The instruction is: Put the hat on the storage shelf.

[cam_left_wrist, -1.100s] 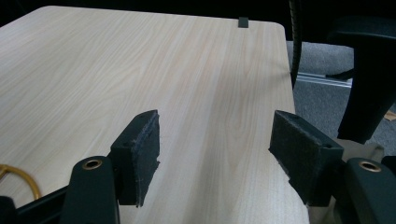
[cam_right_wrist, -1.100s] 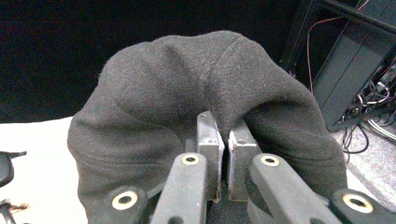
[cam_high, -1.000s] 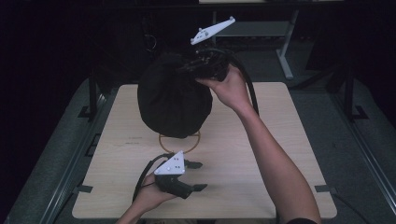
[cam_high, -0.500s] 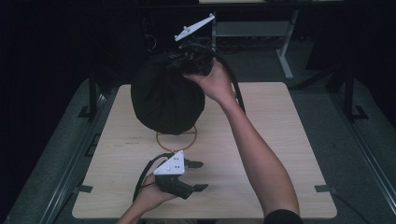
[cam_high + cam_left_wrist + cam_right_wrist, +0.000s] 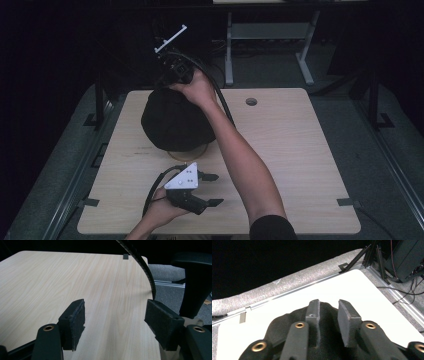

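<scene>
- Since the earlier frames my right hand has carried the black bag [image 5: 175, 122] from up in the air, over the table's middle, leftward and down onto the table [image 5: 290, 145]; the bag now sits on the wood, left of centre toward the far edge.
- Nearest to me, my left gripper [image 5: 214, 189] rests low at the table's near edge, left of centre, with the grey three-cornered plate [image 5: 183, 177] on top and its tips pointing to the right in the high view.
- Its jaws stand wide apart with bare wood between the pads [image 5: 75, 322] in the left gripper view, so it is released and grips nothing.
- A thin tan ring [image 5: 192, 154] lies on the wood just beyond that gripper, its far part hidden under the bag's near side.
- My right forearm [image 5: 240, 160] reaches from the near right edge across the table to the bag's far top.
- Farther off, my right gripper [image 5: 329, 310] sits at the top of the bag, tips aimed down and away.
- Its jaws have just been opening: in the right gripper view a clear gap shows between the pads [image 5: 345, 315], with black cloth bunched under them and not pinched, so I read the bag as let go.
- A small round hole [image 5: 251, 101] marks the tabletop near the far edge, to the right of the bag.
</scene>
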Available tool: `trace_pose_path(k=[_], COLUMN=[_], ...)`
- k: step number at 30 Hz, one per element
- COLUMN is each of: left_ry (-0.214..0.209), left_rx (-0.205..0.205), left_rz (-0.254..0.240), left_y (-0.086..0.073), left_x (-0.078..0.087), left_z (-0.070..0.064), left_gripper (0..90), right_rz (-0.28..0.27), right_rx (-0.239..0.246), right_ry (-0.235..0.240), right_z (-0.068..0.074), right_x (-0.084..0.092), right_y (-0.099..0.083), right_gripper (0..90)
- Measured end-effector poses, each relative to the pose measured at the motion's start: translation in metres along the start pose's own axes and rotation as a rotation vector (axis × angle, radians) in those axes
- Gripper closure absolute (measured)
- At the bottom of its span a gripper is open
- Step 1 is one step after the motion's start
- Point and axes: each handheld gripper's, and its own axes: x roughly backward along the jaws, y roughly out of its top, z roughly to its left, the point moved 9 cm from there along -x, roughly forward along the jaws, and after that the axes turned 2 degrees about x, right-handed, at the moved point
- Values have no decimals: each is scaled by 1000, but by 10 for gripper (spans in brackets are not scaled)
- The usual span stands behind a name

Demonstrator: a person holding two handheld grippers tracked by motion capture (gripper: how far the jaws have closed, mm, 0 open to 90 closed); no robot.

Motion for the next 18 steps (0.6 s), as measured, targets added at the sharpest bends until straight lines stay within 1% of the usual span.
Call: trace_pose_path(k=[1,2,3,4,5,7,11,12,13,14,15,16,18], left_ry=[1,0,0,3,4,6,13,12,13,14,15,17,18], left_rx=[-1,2,8,7,7,6,-1,5,12,15,19,19,21], left_rz=[-4,-5,-2,2,3,-1,5,5,6,2,2,3,5], left_y=[0,0,0,0,0,0,0,0,-1,-1,-1,-1,-2], left_x=[0,1,0,0,0,0,0,0,0,0,0,0,0], left_z=[0,0,0,0,0,0,2,2,2,3,3,4,4], left_gripper=[321,319,319,314,307,306,297,293,291,290,288,282,274], right_rz=[-4,-30,-30,-42,-56,-73,-88,-95,-95,-101,-108,-108,-112], right_rx=[-7,17,17,1,-4,-2,-19,-18,-30,-28,-17,-35,-35], right_ry=[3,-3,-3,-1,1,7,10,8,12,17,15,24,25], right_z=[1,-2,-2,-1,-2,-3,-6,-8,-8,-9,-10,-9,-10], right_x=[1,6,6,10,15,21,30,31,33,33,34,36,38], right_y=[-1,-2,-2,-3,-4,-5,-13,-15,-17,-18,-20,-21,-22], right_gripper=[681,654,654,643,626,615,587,576,571,559,547,542,528])
